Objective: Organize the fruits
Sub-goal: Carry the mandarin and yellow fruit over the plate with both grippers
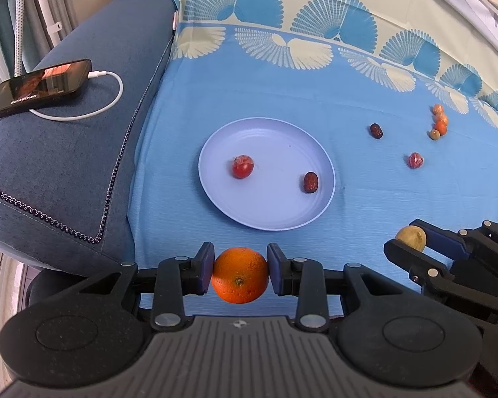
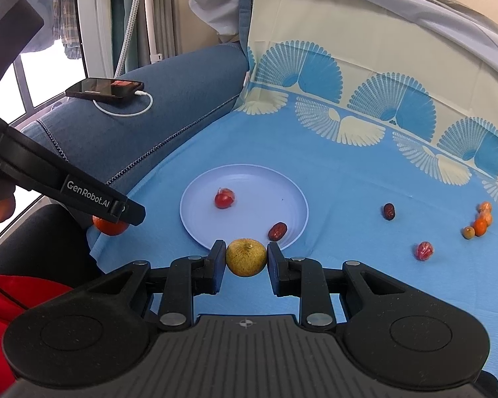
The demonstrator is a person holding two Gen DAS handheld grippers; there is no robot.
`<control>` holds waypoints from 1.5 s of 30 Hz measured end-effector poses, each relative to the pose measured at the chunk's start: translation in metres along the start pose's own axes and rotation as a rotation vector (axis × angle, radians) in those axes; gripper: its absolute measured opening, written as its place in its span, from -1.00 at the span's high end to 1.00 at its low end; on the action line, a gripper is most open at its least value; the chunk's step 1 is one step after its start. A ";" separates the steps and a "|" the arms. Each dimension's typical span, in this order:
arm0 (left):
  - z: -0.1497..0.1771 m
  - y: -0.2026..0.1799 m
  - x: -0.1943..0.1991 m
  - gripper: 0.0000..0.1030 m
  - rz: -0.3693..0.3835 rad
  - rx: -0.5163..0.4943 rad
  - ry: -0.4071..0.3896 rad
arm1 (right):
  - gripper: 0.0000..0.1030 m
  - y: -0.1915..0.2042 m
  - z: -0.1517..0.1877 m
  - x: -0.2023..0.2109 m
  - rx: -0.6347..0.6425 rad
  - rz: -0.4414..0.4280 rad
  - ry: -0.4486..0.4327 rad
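My left gripper is shut on an orange, held just in front of the near rim of a pale blue plate. The plate holds a red wrapped fruit and a dark red date. My right gripper is shut on a yellow-green apple at the plate's near edge; it also shows in the left wrist view. On the blue cloth to the right lie another date, a red wrapped fruit and a cluster of small orange fruits.
A phone on a white charging cable lies on the dark blue sofa arm at the left. The patterned cloth rises up the sofa back behind the plate. A person's red sleeve is at the lower left.
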State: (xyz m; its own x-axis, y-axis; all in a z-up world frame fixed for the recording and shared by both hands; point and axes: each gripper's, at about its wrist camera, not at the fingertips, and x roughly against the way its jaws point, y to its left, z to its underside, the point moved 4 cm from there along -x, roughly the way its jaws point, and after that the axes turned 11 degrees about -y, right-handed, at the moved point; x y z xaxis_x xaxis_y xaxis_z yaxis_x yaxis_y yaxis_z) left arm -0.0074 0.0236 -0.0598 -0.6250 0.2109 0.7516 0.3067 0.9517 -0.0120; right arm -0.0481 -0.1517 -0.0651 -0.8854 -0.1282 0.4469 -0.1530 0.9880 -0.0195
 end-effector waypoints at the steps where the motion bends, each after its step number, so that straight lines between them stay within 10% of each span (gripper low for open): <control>1: 0.000 0.000 -0.001 0.26 0.001 0.000 0.001 | 0.45 0.000 0.000 0.000 0.001 0.000 0.001; 45: -0.044 0.000 -0.123 0.26 -0.007 -0.006 0.122 | 0.45 -0.017 0.002 -0.111 -0.042 -0.035 0.143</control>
State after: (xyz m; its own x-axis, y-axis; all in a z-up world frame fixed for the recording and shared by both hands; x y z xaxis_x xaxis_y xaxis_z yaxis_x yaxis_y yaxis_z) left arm 0.1010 -0.0125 -0.1234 -0.5352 0.1757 0.8262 0.3078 0.9514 -0.0029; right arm 0.0518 -0.1545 -0.1164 -0.8079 -0.1524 0.5693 -0.1616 0.9863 0.0347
